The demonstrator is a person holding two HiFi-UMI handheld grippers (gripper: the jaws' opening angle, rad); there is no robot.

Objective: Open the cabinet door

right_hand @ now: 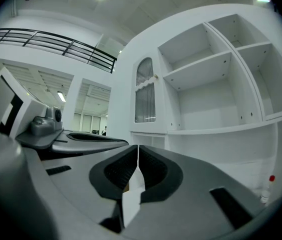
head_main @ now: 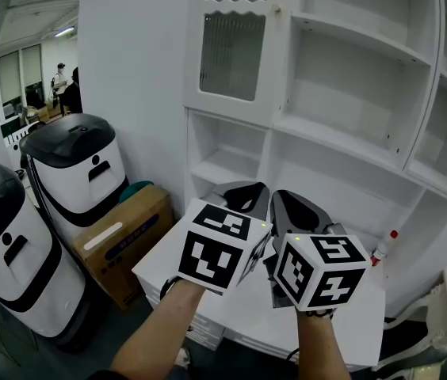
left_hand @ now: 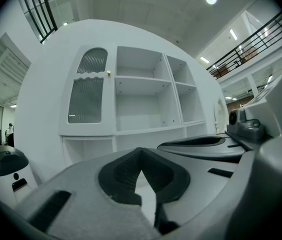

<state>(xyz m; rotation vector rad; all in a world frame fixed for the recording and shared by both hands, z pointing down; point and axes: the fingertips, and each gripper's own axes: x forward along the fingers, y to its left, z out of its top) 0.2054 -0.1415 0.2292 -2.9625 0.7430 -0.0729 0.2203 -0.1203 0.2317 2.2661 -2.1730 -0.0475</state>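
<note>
The white cabinet door (head_main: 231, 54) has a ribbed glass pane and a small knob (head_main: 275, 9) at its upper right edge, and it stands closed. It also shows in the left gripper view, door (left_hand: 86, 99) with knob (left_hand: 108, 73), and in the right gripper view, door (right_hand: 145, 96) with knob (right_hand: 155, 77). My left gripper (head_main: 243, 190) and right gripper (head_main: 283, 196) are held side by side, level, below the door and well short of it. The jaws of the left gripper (left_hand: 141, 151) and the right gripper (right_hand: 137, 149) are shut with nothing between them.
Open white shelves (head_main: 350, 77) fill the unit to the right of the door. A white counter (head_main: 231, 307) lies under my hands, with a red-capped white bottle (head_main: 382, 248) at its right. Two white-and-black machines (head_main: 73, 165) and a cardboard box (head_main: 124, 236) stand on the floor at the left.
</note>
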